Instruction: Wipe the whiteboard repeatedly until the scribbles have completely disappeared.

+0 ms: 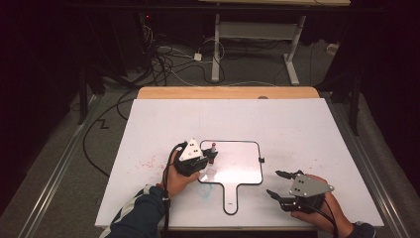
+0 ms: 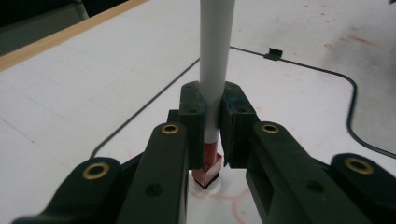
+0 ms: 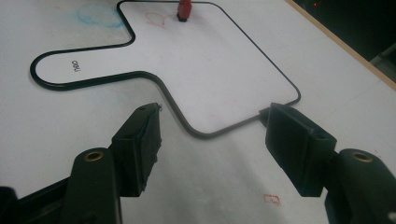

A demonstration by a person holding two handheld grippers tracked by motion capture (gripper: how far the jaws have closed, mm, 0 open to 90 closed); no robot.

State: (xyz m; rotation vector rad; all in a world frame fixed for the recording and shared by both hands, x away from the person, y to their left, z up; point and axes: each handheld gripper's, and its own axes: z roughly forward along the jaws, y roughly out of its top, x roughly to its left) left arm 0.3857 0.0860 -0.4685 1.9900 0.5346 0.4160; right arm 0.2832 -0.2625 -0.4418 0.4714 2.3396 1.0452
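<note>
A small whiteboard (image 1: 240, 166) with a black rim and a handle lies flat on the white table. My left gripper (image 1: 205, 161) is at the board's left edge, shut on a white marker (image 2: 215, 56) that it holds upright. The marker's red tip (image 2: 208, 170) touches the board beside faint red scribbles. In the right gripper view the whiteboard (image 3: 201, 56) lies ahead, with the marker's red tip (image 3: 184, 9) at its far side. My right gripper (image 1: 273, 182) rests on the table to the right of the board's handle, open with nothing between its jaws (image 3: 212, 135).
The white table sheet (image 1: 297, 129) ends in a wooden strip (image 1: 228, 92) at the far side. Red specks (image 1: 146, 162) mark the sheet left of the board, and a blue smudge (image 3: 100, 14) lies near the handle. Cables and desk legs (image 1: 216, 49) stand on the floor beyond.
</note>
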